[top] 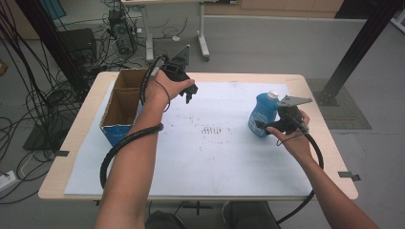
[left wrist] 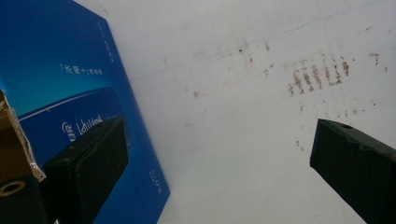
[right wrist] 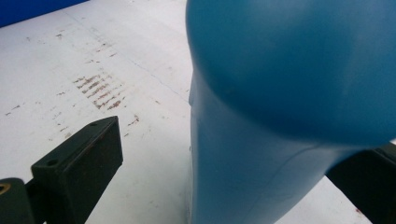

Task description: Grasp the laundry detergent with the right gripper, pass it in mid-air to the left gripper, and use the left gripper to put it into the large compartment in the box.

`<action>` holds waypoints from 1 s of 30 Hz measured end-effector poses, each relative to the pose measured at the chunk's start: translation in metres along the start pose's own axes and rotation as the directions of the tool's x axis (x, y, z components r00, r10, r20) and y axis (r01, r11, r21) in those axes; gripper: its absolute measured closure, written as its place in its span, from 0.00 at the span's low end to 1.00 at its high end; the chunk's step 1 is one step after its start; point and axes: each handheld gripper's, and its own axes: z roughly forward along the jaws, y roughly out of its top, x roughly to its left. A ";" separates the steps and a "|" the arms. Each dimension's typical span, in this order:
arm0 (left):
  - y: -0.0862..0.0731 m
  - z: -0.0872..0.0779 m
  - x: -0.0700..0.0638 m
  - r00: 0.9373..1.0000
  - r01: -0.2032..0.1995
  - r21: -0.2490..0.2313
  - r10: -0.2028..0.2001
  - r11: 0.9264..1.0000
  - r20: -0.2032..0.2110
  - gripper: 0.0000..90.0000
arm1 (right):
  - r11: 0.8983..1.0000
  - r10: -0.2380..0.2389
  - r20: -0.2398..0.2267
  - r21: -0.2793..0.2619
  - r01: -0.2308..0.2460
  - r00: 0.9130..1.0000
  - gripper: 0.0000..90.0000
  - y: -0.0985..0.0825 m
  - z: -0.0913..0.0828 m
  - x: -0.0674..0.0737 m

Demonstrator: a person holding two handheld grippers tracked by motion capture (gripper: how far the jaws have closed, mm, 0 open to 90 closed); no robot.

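A blue bottle (top: 261, 113) with a white cap stands upright on the right part of the white sheet. My right gripper (top: 264, 125) is at its lower body. In the right gripper view the bottle (right wrist: 280, 93) sits between the jaws of this gripper (right wrist: 224, 154). The left jaw stands a gap away from it, so the gripper is open. My left gripper (top: 187, 93) hangs over the sheet just right of the cardboard box (top: 120, 107). Its jaws are spread wide with nothing between them (left wrist: 219, 163). The box's blue side (left wrist: 70, 93) lies beside the left jaw.
The open box has a brown inside and a blue outside, and stands at the table's left. The white sheet (top: 210, 143) covers most of the wooden table (top: 71, 143) and bears rusty marks (top: 214, 130) at its middle. Cables and desk legs lie on the floor beyond.
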 end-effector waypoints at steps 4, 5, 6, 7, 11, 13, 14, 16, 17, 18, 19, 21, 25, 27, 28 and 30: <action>0.000 0.001 0.000 1.000 0.000 -0.001 0.000 1.000 -0.001 0.06 | 1.000 0.002 0.001 -0.003 -0.002 1.000 0.02 0.000 0.000 0.000; 0.000 0.001 0.000 1.000 0.000 -0.001 0.000 1.000 -0.001 0.06 | 1.000 0.002 0.001 -0.003 -0.002 1.000 0.02 0.000 0.000 0.000; 0.000 0.001 0.000 1.000 0.000 -0.002 0.000 1.000 0.000 0.06 | 1.000 -0.001 0.000 -0.005 0.001 1.000 0.02 0.000 0.000 0.000; 0.000 0.001 0.000 1.000 0.000 -0.002 0.000 1.000 0.000 0.06 | 1.000 -0.001 0.000 -0.005 0.001 1.000 0.02 0.000 0.000 0.000; 0.000 0.001 0.000 1.000 0.000 0.000 0.000 1.000 0.000 0.06 | 1.000 0.005 0.000 -0.010 -0.005 1.000 0.02 0.000 0.000 -0.001; 0.000 0.001 0.000 1.000 0.000 0.001 0.000 1.000 0.002 0.06 | 1.000 0.009 0.001 -0.013 -0.009 1.000 0.02 0.000 0.000 -0.001; 0.000 0.001 0.000 1.000 0.000 0.001 0.000 1.000 0.002 0.06 | 1.000 0.012 0.000 -0.015 -0.012 1.000 0.02 -0.001 0.000 -0.001; 0.000 0.001 0.000 1.000 0.000 -0.001 0.000 1.000 0.002 0.06 | 1.000 0.011 0.000 -0.016 -0.011 1.000 0.02 -0.001 0.000 -0.001; 0.000 0.001 0.000 1.000 0.000 -0.001 0.000 1.000 0.002 0.06 | 1.000 0.011 0.000 -0.016 -0.011 1.000 0.02 -0.001 0.000 -0.001; 0.000 0.002 0.000 1.000 -0.001 -0.002 0.001 1.000 0.002 0.06 | 1.000 0.010 0.001 -0.016 -0.010 1.000 0.02 0.000 0.000 -0.001; 0.001 0.002 0.000 1.000 0.000 0.003 0.000 1.000 0.004 0.06 | 1.000 0.009 0.000 -0.017 -0.009 1.000 0.02 0.000 0.000 -0.001; 0.001 0.002 0.000 1.000 -0.002 0.003 0.002 1.000 0.004 0.06 | 1.000 0.008 0.001 -0.017 -0.008 1.000 0.02 0.000 0.000 -0.001; 0.001 0.002 0.000 1.000 -0.001 0.001 0.001 1.000 0.004 0.06 | 1.000 0.015 0.002 -0.018 -0.015 1.000 0.02 -0.001 0.000 -0.002; 0.001 0.002 -0.001 1.000 0.001 0.000 -0.001 1.000 0.003 0.06 | 1.000 0.015 0.002 -0.018 -0.015 1.000 0.02 -0.001 0.000 -0.003; 0.001 0.001 0.000 1.000 -0.001 0.001 0.001 1.000 0.003 0.06 | 1.000 0.017 0.004 -0.021 -0.017 1.000 0.02 -0.001 0.000 -0.003; 0.001 0.001 0.000 1.000 0.002 0.000 -0.002 1.000 0.004 0.06 | 1.000 0.017 0.004 -0.022 -0.017 1.000 0.03 -0.001 0.000 -0.003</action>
